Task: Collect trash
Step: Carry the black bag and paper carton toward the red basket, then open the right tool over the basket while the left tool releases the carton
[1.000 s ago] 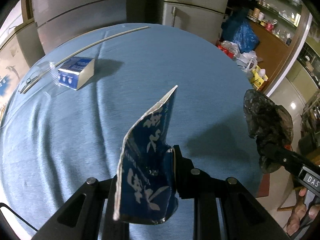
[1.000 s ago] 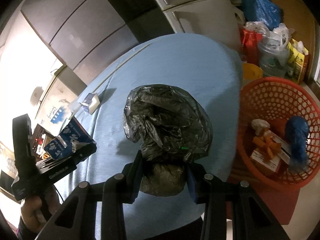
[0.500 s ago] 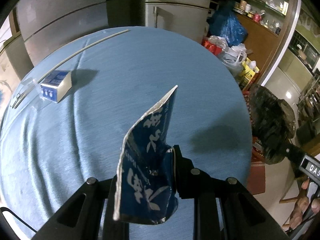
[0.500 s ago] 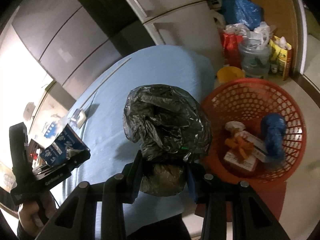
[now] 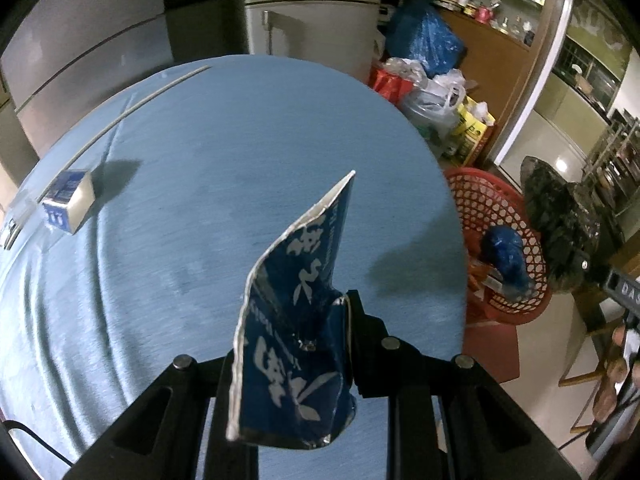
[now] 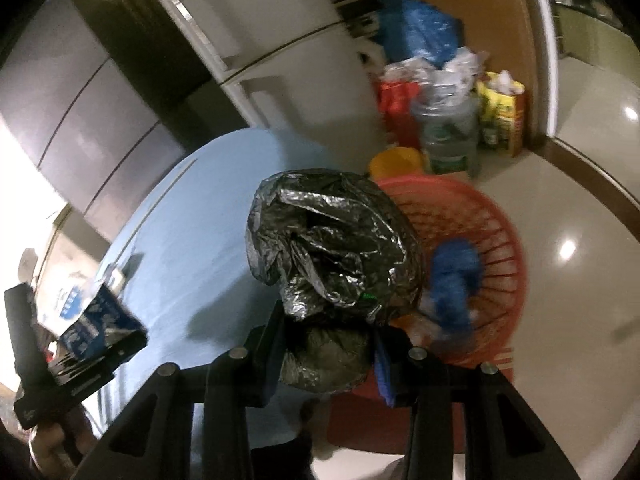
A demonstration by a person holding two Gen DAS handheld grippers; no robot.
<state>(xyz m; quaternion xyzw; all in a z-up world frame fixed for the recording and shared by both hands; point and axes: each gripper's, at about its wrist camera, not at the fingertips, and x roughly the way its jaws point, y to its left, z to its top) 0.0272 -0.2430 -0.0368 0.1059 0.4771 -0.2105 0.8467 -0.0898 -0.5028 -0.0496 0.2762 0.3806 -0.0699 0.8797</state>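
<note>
My left gripper (image 5: 292, 344) is shut on a flattened blue carton (image 5: 296, 320) with white lettering, held upright above the round blue table (image 5: 200, 184). The same carton (image 6: 94, 326) and left gripper (image 6: 100, 344) show at the left of the right wrist view. My right gripper (image 6: 326, 356) is shut on a crumpled black plastic bag (image 6: 332, 244), held at the table's right edge over the near rim of a red mesh basket (image 6: 496, 236). In the left wrist view the bag (image 5: 560, 220) hangs beyond the basket (image 5: 488, 200), which holds a blue bundle (image 5: 504, 256) and small boxes.
A small blue-and-white box (image 5: 68, 204) and a thin white rod (image 5: 132, 108) lie on the table's far left. Behind stand a fridge (image 5: 312, 12), a blue sack (image 5: 424, 40), plastic bags, a large water bottle (image 6: 448, 140) and a yellow bucket (image 6: 394, 160). Glossy floor lies to the right.
Both grippers have swung right with their loads. The black bag has moved from over the table to the basket's edge, and the basket has come into the left wrist view.
</note>
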